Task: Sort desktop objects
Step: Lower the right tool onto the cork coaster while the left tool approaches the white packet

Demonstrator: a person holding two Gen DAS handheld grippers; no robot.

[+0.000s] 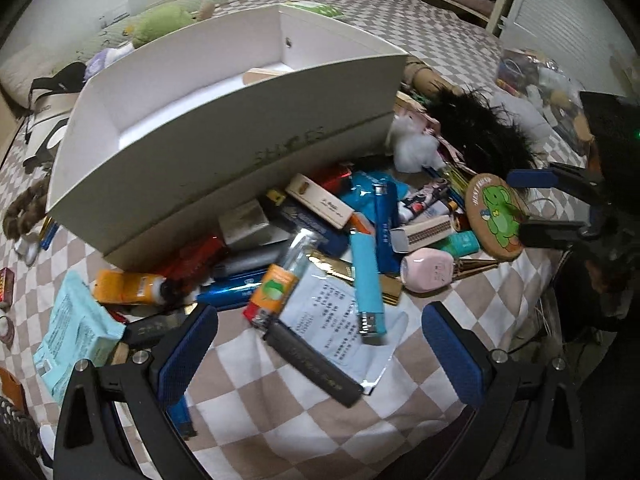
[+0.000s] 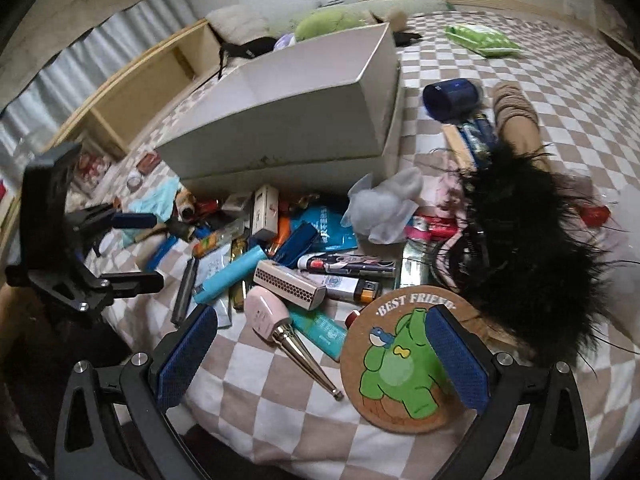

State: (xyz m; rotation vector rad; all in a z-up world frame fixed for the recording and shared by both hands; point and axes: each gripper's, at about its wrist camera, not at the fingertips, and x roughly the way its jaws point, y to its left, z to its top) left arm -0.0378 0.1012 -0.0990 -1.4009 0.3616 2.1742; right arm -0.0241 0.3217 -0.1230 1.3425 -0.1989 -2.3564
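Note:
A pile of small objects lies on a checkered cloth in front of a white box point(image 1: 224, 152). In the left wrist view my left gripper point(image 1: 320, 354) is open, low over a black bar point(image 1: 314, 364), a white printed packet point(image 1: 340, 320) and a light blue lighter point(image 1: 366, 276). In the right wrist view my right gripper point(image 2: 322, 354) is open, its right finger over a round cork coaster with a green elephant point(image 2: 394, 364); a pink device with a gold tip point(image 2: 280, 322) lies between the fingers. The white box also shows in the right wrist view point(image 2: 304, 120). Each gripper appears in the other's view, left point(image 2: 136, 248) and right point(image 1: 538, 204).
A black feather item point(image 2: 520, 240) lies right of the pile. An orange tube point(image 1: 128, 288), a mint packet point(image 1: 76, 332) and a blue cup point(image 2: 452, 98) lie around. Plush toys point(image 1: 164, 20) sit behind the box. A wooden shelf point(image 2: 132, 96) runs along the left.

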